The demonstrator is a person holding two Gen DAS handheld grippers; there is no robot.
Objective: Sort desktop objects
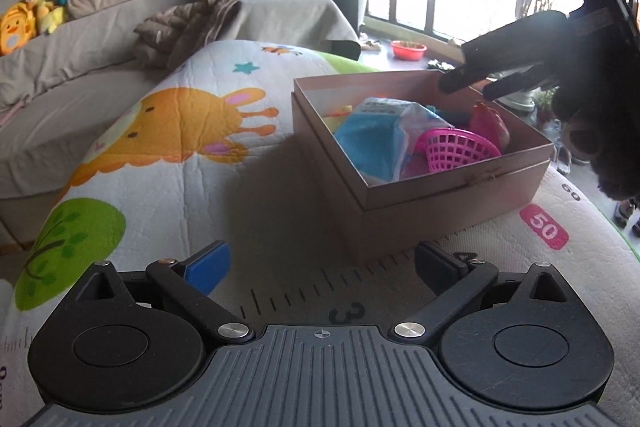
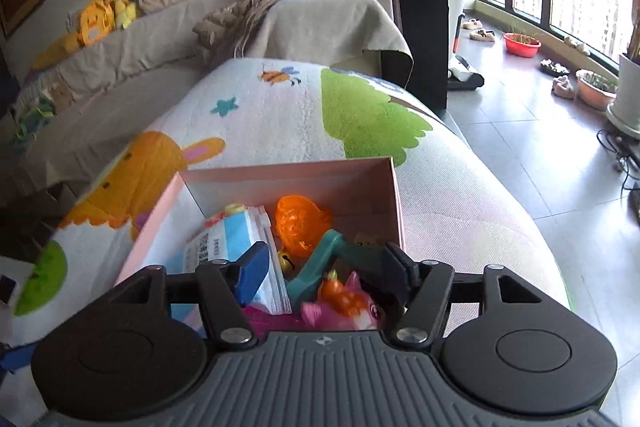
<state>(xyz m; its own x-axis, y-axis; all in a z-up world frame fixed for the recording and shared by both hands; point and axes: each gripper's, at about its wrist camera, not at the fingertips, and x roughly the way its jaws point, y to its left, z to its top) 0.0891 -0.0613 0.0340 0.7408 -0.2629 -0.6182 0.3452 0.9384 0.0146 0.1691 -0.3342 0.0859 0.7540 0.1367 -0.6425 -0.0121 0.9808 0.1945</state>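
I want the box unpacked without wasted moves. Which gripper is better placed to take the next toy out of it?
Right, probably. The right gripper hangs open directly over the pink box, its fingers just above the green toy and pink toy. The left gripper is open too, but sits outside the box, above the mat.

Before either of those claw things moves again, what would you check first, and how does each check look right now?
1. Right gripper open and holding nothing: ok, fingers spread.
2. Right gripper over the pink box: ok, it hovers above the toys.
3. Left gripper open and holding nothing: ok.
4. Left gripper clear of the box: ok, the playmat shows between it and the box.
5. Toys lying inside the box, like the pink basket: ok.
6. Items left outside to sort: cannot tell.
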